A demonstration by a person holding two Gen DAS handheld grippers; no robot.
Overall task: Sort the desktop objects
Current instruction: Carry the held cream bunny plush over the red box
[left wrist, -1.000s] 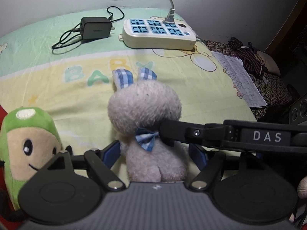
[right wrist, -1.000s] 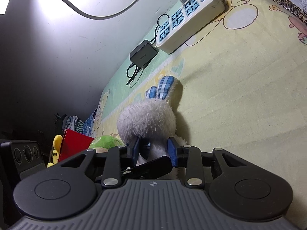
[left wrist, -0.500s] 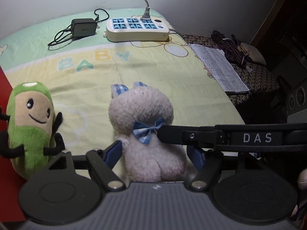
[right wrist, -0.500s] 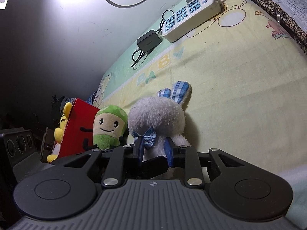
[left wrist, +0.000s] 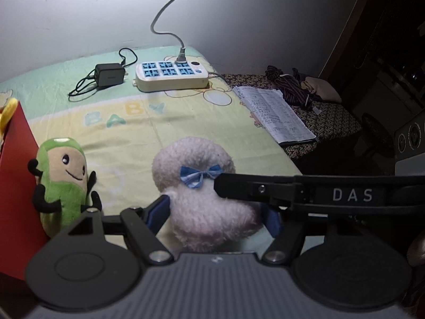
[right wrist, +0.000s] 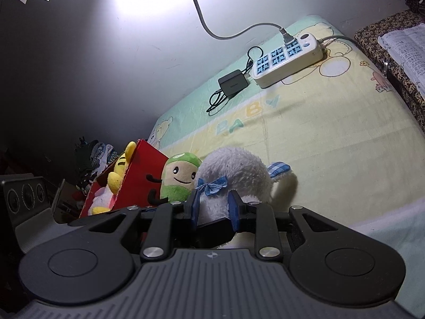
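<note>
Both the left gripper (left wrist: 216, 212) and right gripper (right wrist: 213, 208) clench the plush rabbit (left wrist: 196, 186) above the bedsheet (left wrist: 186, 122); it looks light, squashy, best gripped around its body.

Plush rabbit (left wrist: 202, 186) fuzzy pile (checked cloth bow); power strip (left wrist: 171, 75) glossy plastic; bedsheet (left wrist: 186, 122) matt cotton.

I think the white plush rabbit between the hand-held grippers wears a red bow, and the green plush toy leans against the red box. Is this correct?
Not quite: the bow on the white plush rabbit is blue, as the left wrist view shows. The green plush toy does lean against the red box.
</note>
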